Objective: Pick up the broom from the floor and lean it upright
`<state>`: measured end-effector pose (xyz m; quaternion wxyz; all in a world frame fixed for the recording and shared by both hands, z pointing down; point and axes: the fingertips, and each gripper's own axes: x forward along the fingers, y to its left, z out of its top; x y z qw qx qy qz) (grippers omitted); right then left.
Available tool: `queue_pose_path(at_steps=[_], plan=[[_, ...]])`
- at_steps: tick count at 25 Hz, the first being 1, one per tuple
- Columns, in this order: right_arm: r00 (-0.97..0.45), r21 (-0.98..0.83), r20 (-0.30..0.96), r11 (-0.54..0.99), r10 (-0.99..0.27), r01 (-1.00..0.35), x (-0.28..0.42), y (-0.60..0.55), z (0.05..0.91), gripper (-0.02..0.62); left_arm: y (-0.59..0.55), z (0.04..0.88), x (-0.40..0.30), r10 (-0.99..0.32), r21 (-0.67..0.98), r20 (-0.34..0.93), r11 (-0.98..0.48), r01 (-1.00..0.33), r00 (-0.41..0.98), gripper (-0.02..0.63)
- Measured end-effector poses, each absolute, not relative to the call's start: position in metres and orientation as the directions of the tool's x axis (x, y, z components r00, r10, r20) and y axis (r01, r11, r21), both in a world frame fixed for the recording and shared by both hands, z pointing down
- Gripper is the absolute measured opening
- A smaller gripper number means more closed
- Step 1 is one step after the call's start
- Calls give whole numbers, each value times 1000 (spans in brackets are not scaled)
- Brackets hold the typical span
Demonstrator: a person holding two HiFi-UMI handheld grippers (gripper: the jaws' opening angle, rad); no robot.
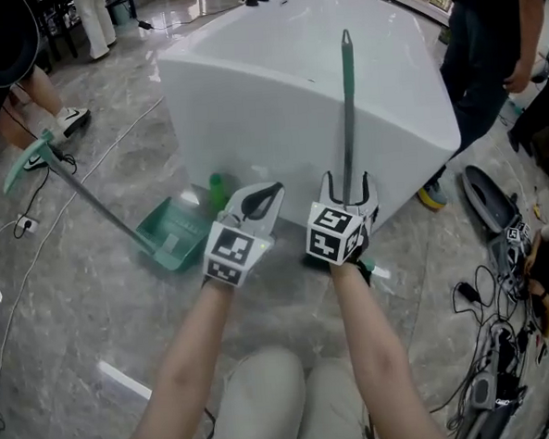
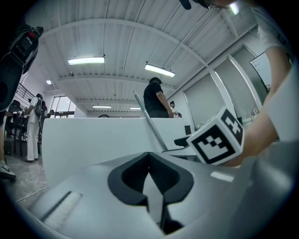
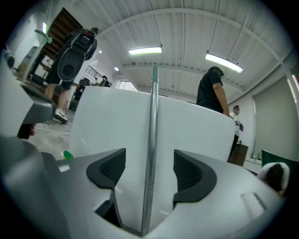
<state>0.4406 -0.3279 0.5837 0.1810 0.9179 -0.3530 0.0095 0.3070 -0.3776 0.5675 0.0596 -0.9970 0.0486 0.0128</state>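
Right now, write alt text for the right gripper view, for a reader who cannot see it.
A grey broom handle stands upright between the pads of the open right claw, touching neither. Behind it is a white counter, with a person in dark clothes beyond at right, under ceiling lights.

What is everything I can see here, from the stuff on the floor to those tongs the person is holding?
Broom: one, grey pole with a green upper part, upright against the counter.
Counter: one, white, centre, ahead of the person.
Dustpan: one, green, long-handled, on the floor left of the counter.
Small green object: one, beside the dustpan; cannot tell what it is.
Cables: a tangle, black, on the floor at right.
Bystanders: two, partly seen, upper left and upper right.
Floor: grey, marble-look.
Left tongs: one, grey, shut, empty.
Right tongs: one, grey, open, with the broom pole between the jaws, untouched.
Forearms: two, bare, bottom centre.
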Motion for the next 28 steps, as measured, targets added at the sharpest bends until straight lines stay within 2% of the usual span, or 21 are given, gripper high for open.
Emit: queue_pose_path(at_steps=[2, 6, 7, 8, 10, 13, 16, 22, 28], plan=[[649, 317, 131, -589, -749, -743, 425, -320, 579, 345, -370, 566, 308, -91, -123, -37, -988, -95, 995, 0], [391, 247, 74, -363, -918, -899, 384, -290, 555, 330, -350, 555, 311, -69, -142, -66, -987, -78, 995, 0], [341, 236, 54, -320, -939, -918, 374, -279, 547, 285, -345, 552, 311, -67, -141, -75, -987, -77, 995, 0], [305, 235, 39, -288, -952, -928, 365, -268, 538, 179, -339, 547, 311, -67, -137, -82, -988, -77, 994, 0], [261, 254, 31, -245, -965, -936, 352, -250, 520, 7, -328, 535, 311, -70, -125, -88, -989, -81, 994, 0], [213, 248, 84, -187, -973, -950, 338, -232, 498, 2, -303, 508, 305, -60, -91, -66, -994, -66, 996, 0], [176, 142, 136, -157, -975, -977, 325, -214, 469, 2, -271, 471, 295, -30, -84, -23, -996, -32, 999, 0], [188, -7, 132, -191, -973, -982, 306, -198, 373, 2, -236, 365, 276, 23, -84, -23, -996, 21, 999, 0], [195, 10, 159, -196, -968, -981, 285, -196, 252, 2, -222, 249, 254, 66, -22, -4, -998, 66, 998, 0]])
